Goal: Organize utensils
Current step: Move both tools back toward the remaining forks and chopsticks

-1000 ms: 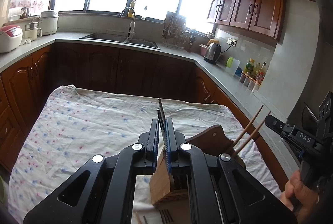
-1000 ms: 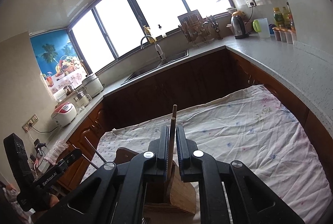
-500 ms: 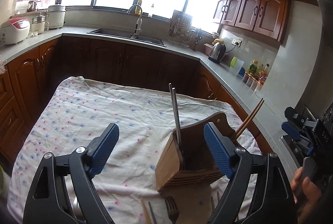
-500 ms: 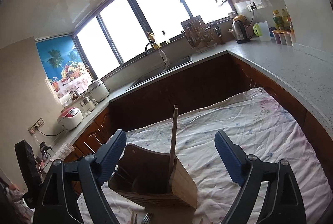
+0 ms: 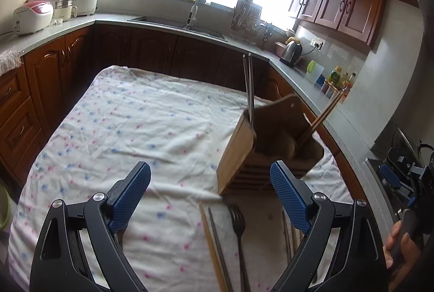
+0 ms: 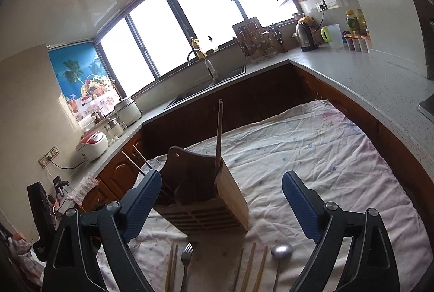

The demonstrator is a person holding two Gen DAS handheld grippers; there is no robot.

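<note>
- Left gripper [image 5: 210, 198]: nearest item in the left wrist view. Jaws have just been opening and now stand wide apart, blue pads bare, nothing between them.
- Right gripper [image 6: 221, 206]: same condition in the right wrist view. Jaws have just been opening, spread wide, nothing held. The holder's near left corner shows behind its left pad; contact cannot be told.
- Loose utensils, near edge of the table: a fork [image 6: 186, 258], a spoon [image 6: 281, 251] to its right, and several loose chopsticks [image 6: 248, 269] between and beside them, all lying flat on the cloth, handles toward the viewer.
- Handling, judged: the fork and spoon look like stiff, light metal, smooth and likely to slip; best pinched across the handle near its middle. The chopsticks are thin, light and apt to roll; take them as a pair, mid-length.
- Utensil holder [image 6: 208, 199]: wooden, open-topped, slatted front, standing just beyond the loose pieces. Probably light enough to shift if bumped.
- Metal chopsticks [image 5: 249, 87]: a pair standing upright in the holder's left side.
- Wooden chopsticks [image 6: 218, 134]: a pair standing in the holder's right side.
- Tablecloth [image 5: 130, 123]: white, speckled, wrinkled; soft underlay over the whole table.
- Far: counter with sink [image 5: 179, 24], kettle [image 5: 291, 53], rice cooker [image 5: 32, 16] at left, windows behind.
</note>
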